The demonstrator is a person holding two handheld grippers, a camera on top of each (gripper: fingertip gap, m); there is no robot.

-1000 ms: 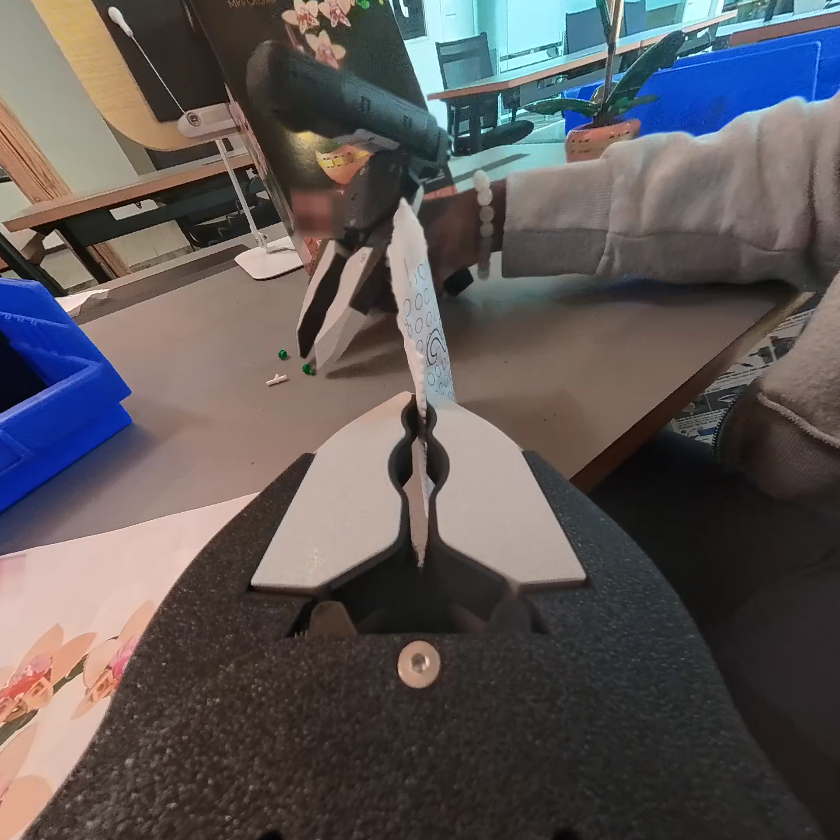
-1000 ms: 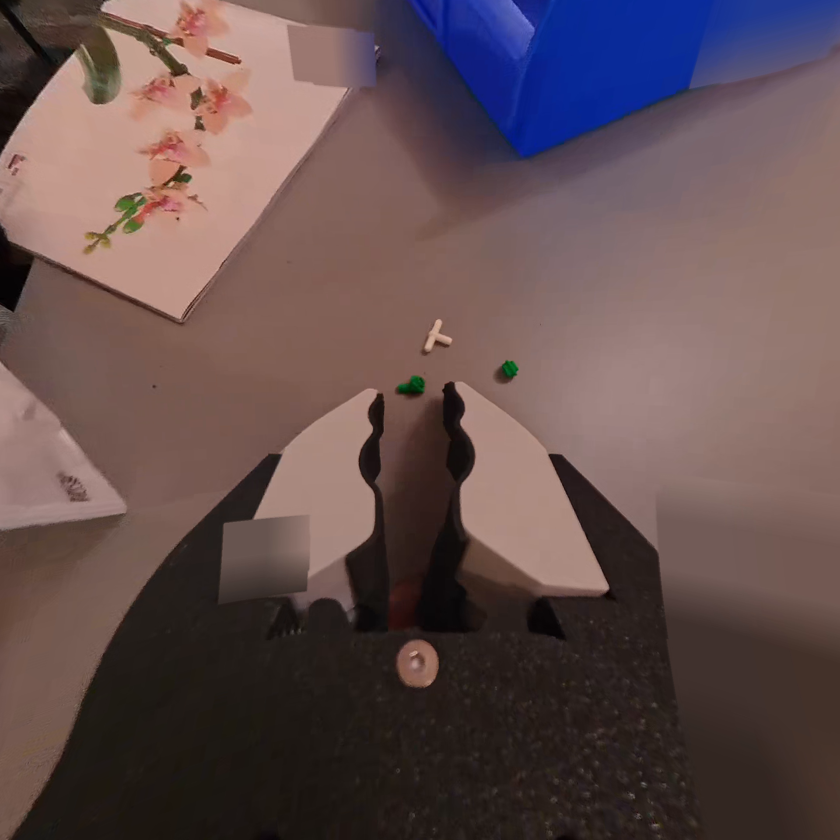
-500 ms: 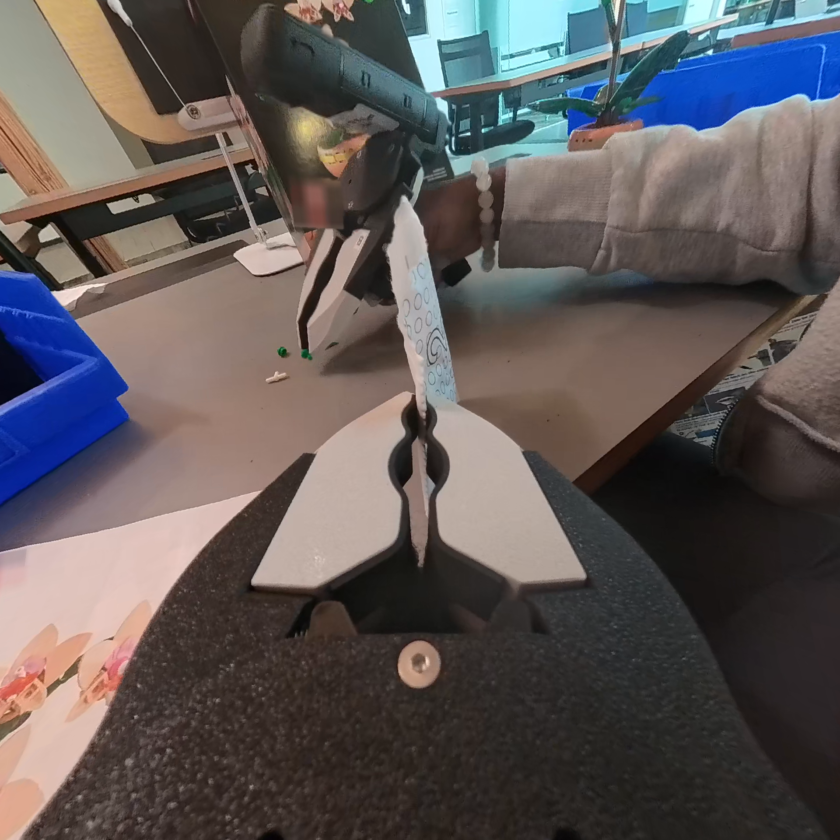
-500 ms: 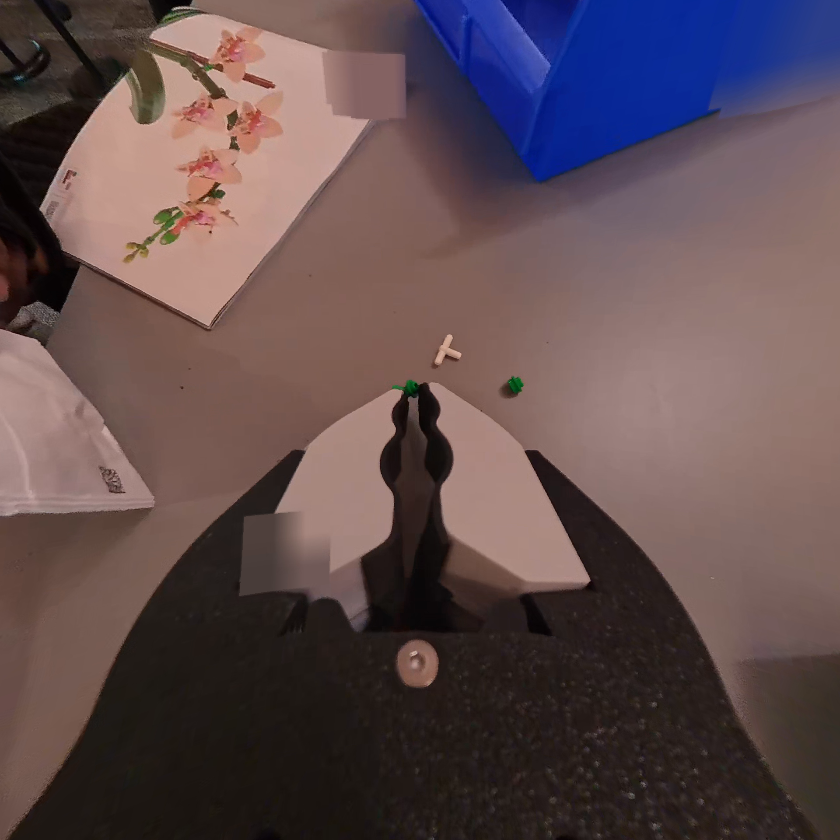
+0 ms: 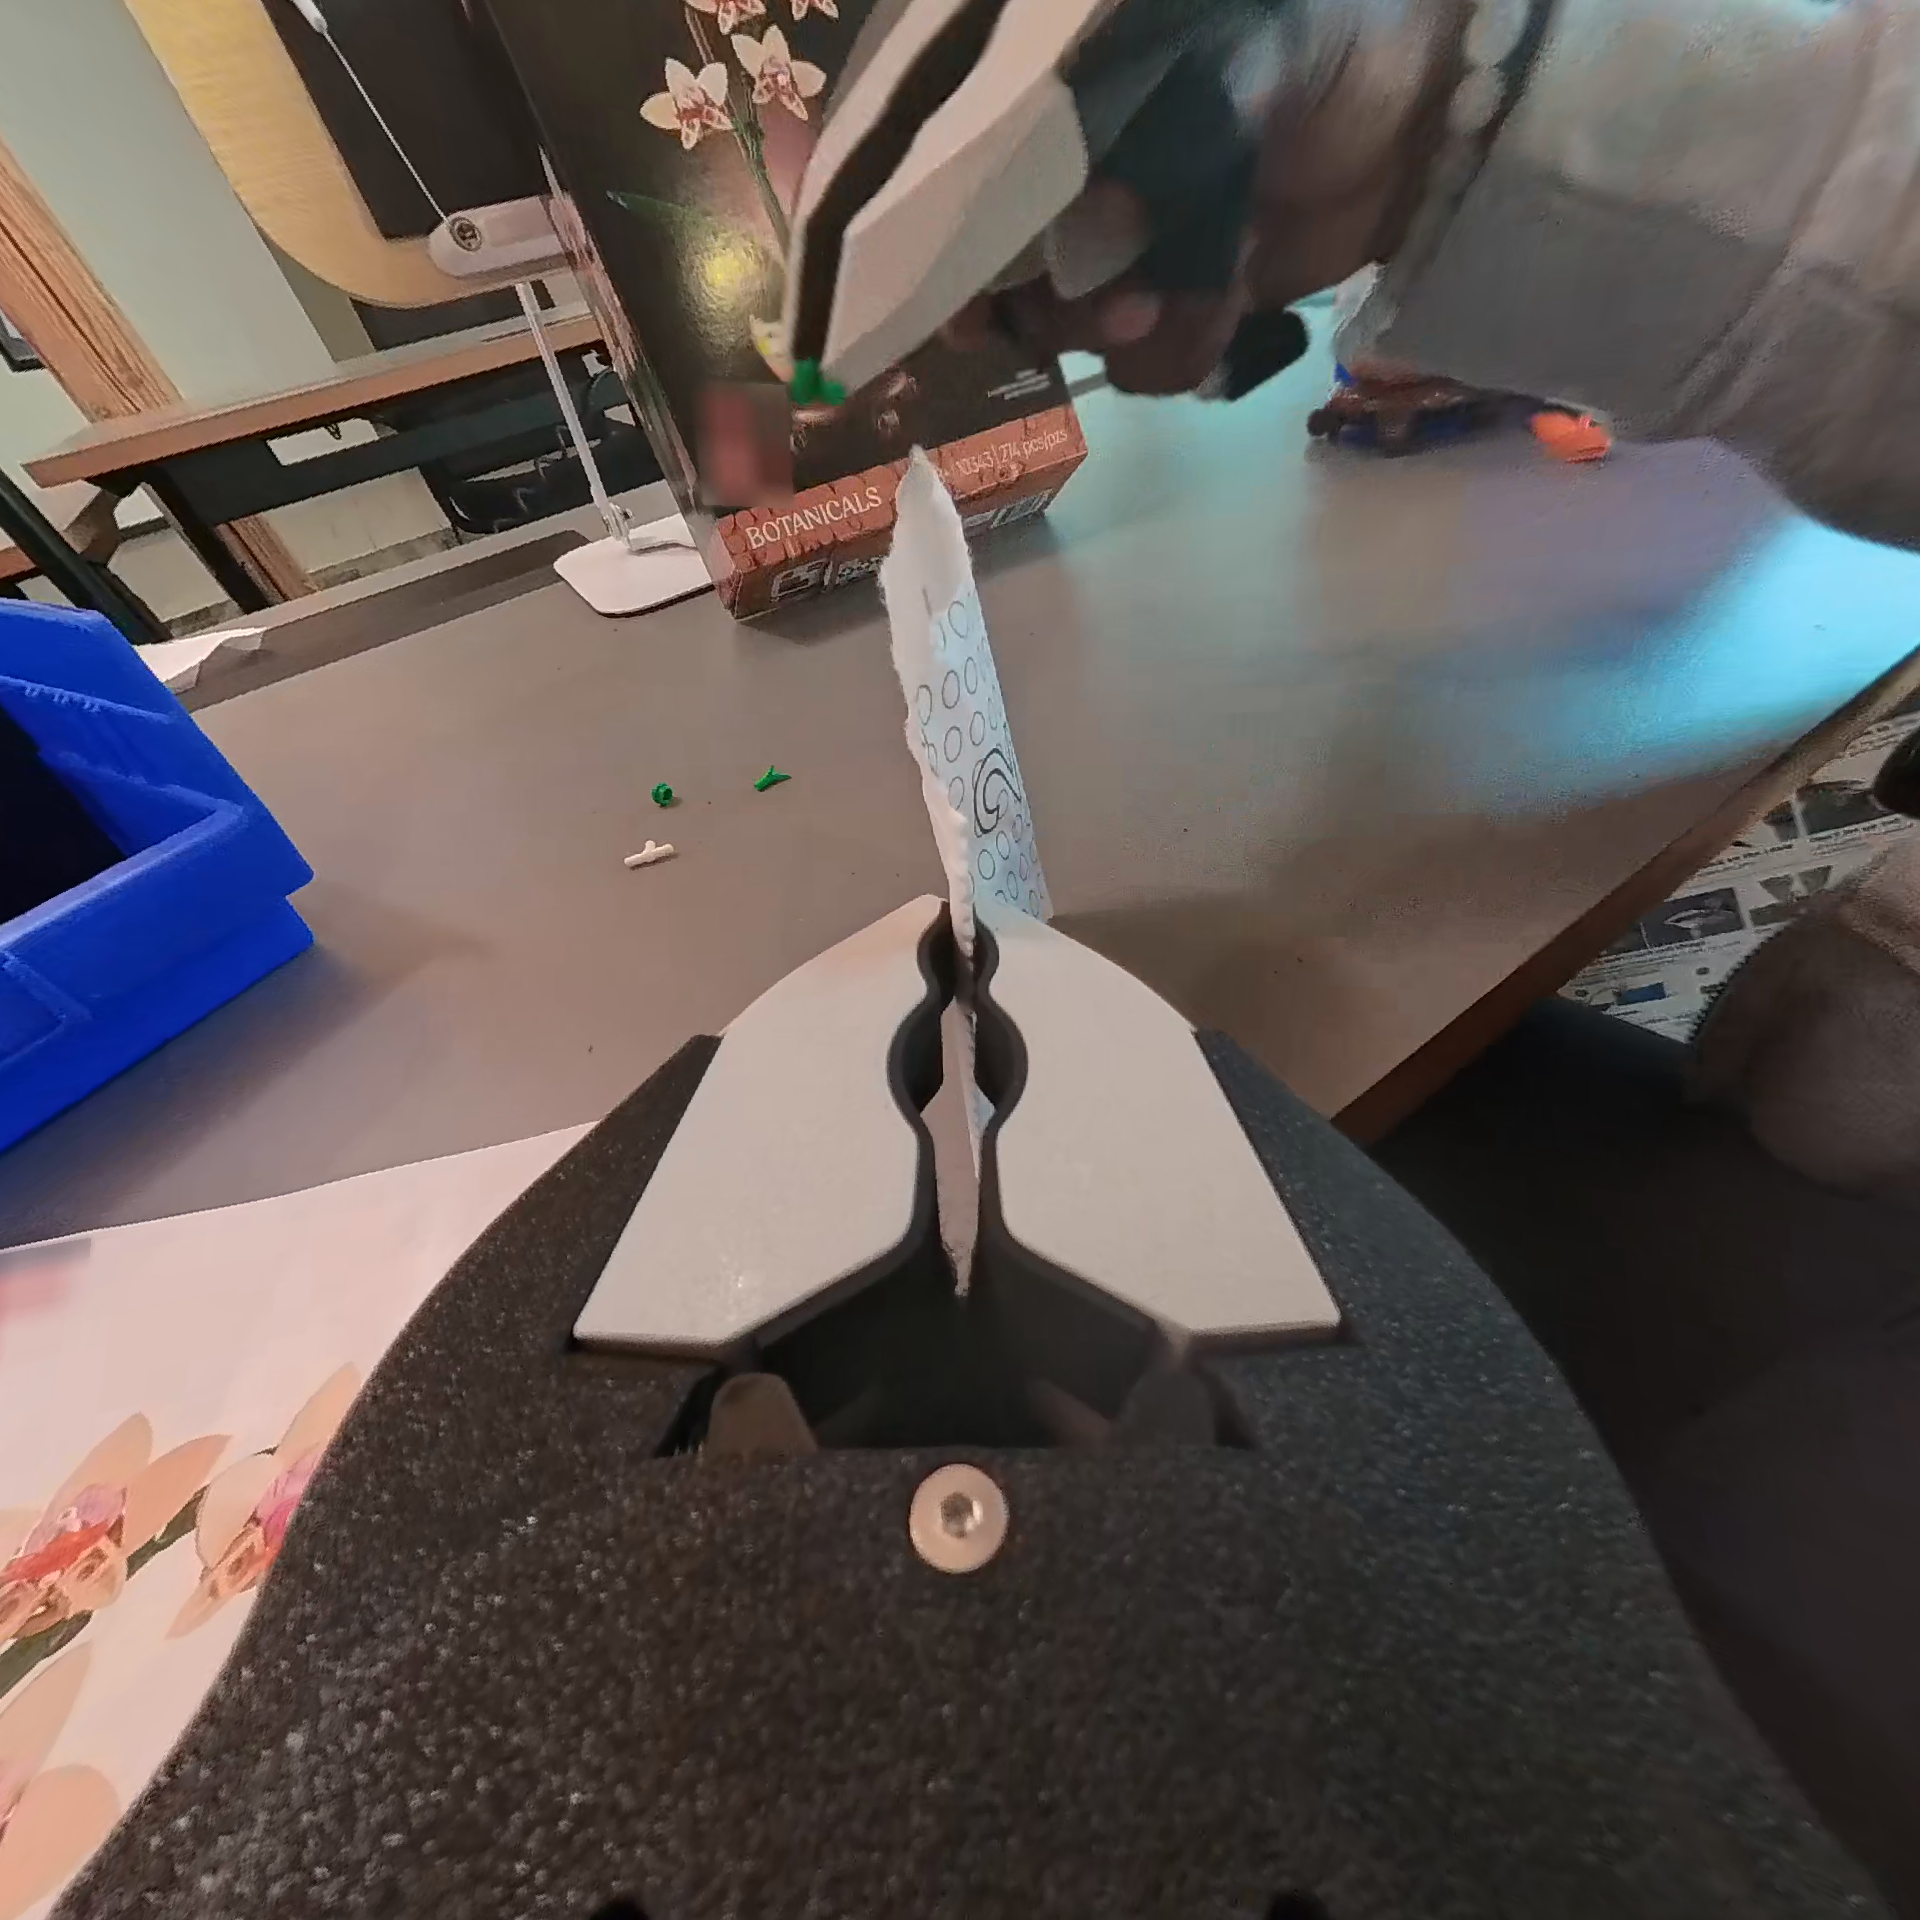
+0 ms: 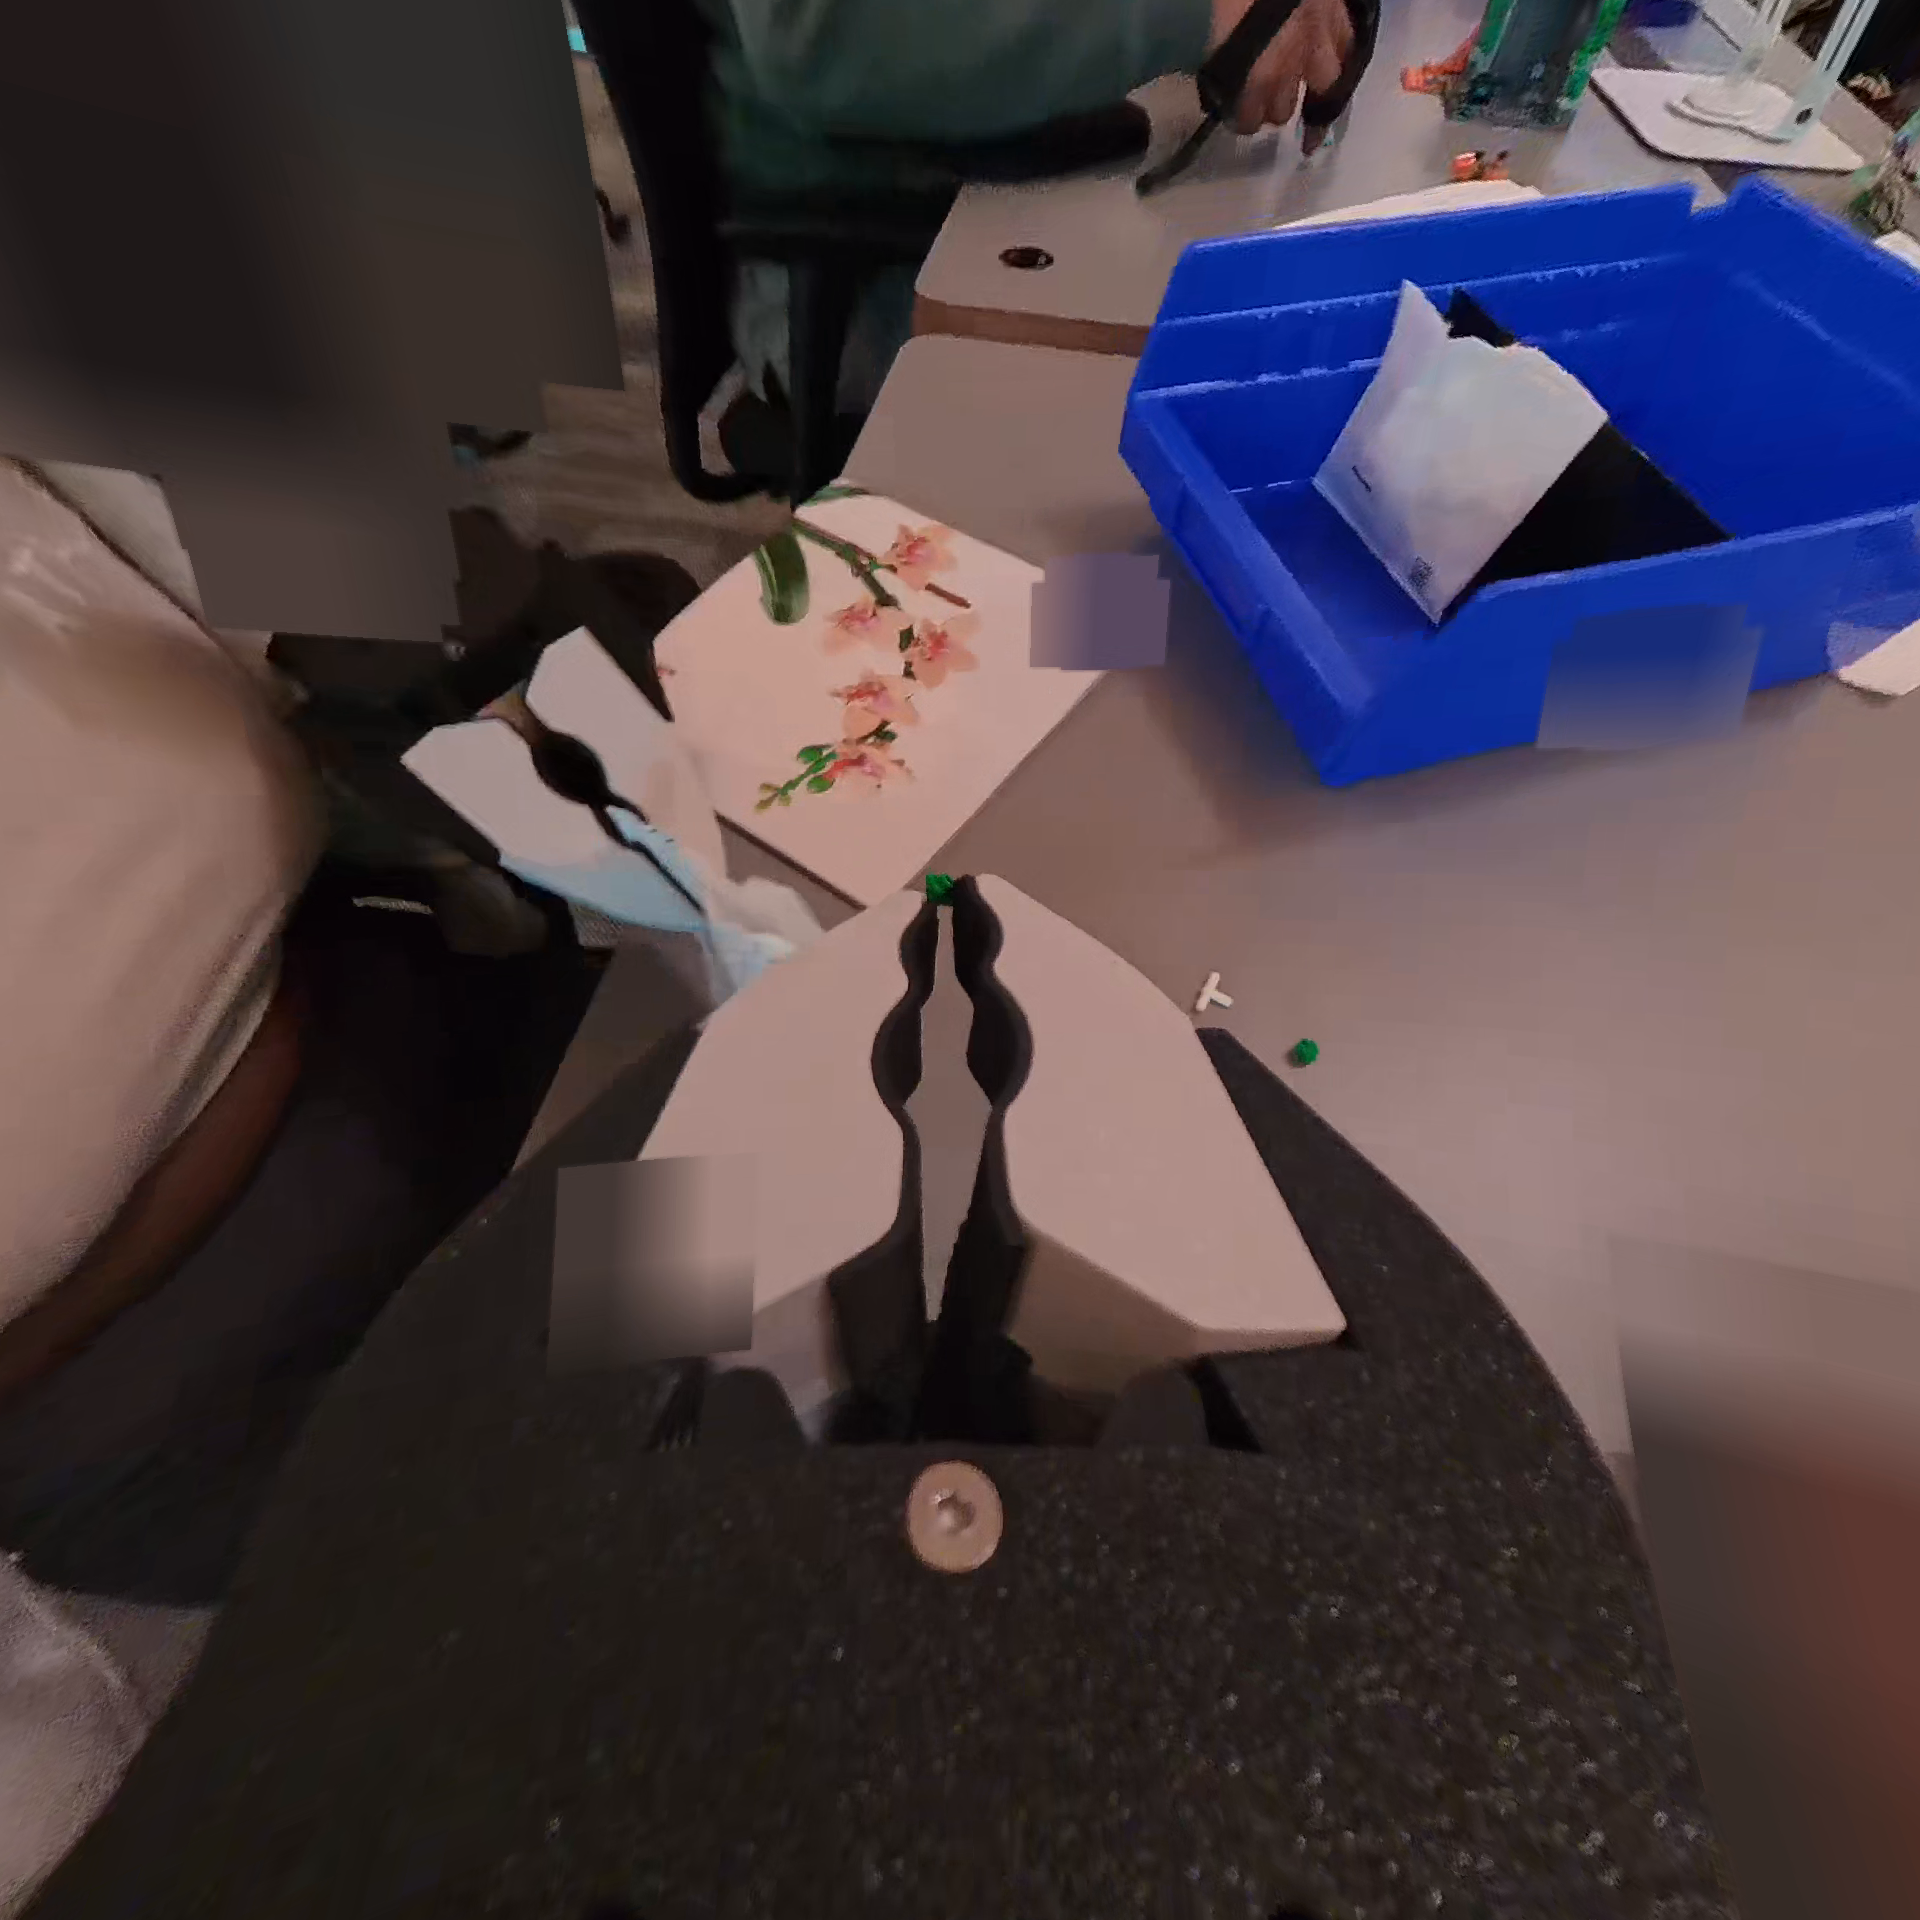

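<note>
Left gripper (image 5: 961,920) is clamped on an upright torn paper packet (image 5: 971,727); right gripper (image 6: 951,894), lifted above the grey table (image 5: 1299,727), pinches what looks like a small green piece (image 6: 939,886) at its tips.

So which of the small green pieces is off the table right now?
The green piece pinched at the tip of the right gripper, held up in the air. The other two green pieces lie loose on the grey table beside a white piece.
</note>
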